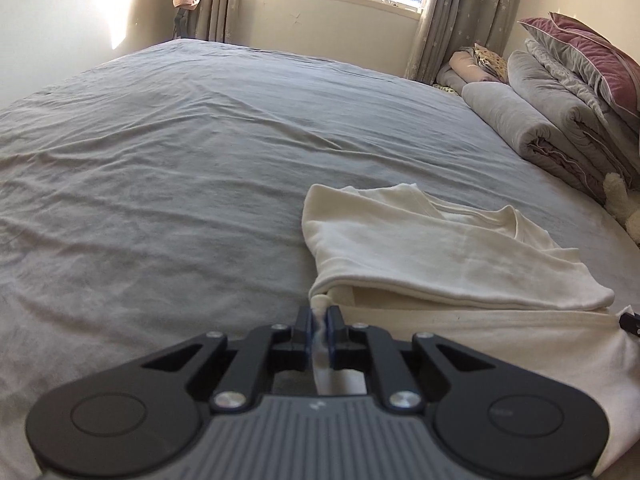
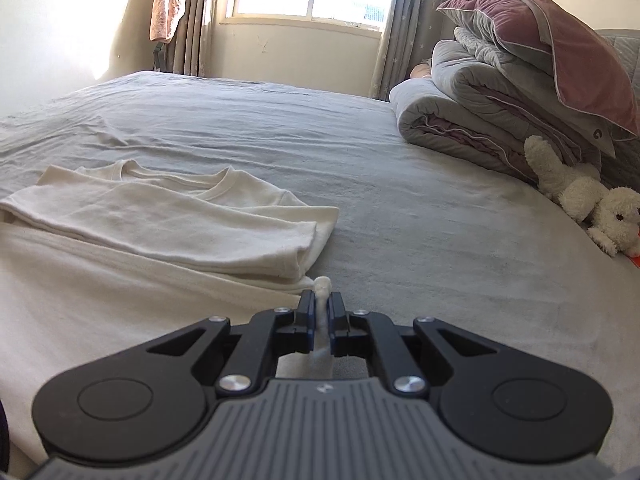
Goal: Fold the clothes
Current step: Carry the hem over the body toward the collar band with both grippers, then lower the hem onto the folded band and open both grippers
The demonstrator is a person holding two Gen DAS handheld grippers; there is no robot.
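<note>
Both grippers, left (image 1: 319, 322) and right (image 2: 321, 308), were clamped tight on opposite corners of the cream shirt (image 1: 432, 248), which lay half-folded on the bed (image 1: 160, 160), likely to keep its fold edge taut and straight.

No legible text or labels.

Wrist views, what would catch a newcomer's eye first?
The cream shirt lies partly folded on the grey bed, a corner pinched in each shut claw: left claw, right claw. By the headboard, a white plush toy lies against rolled quilts.
</note>
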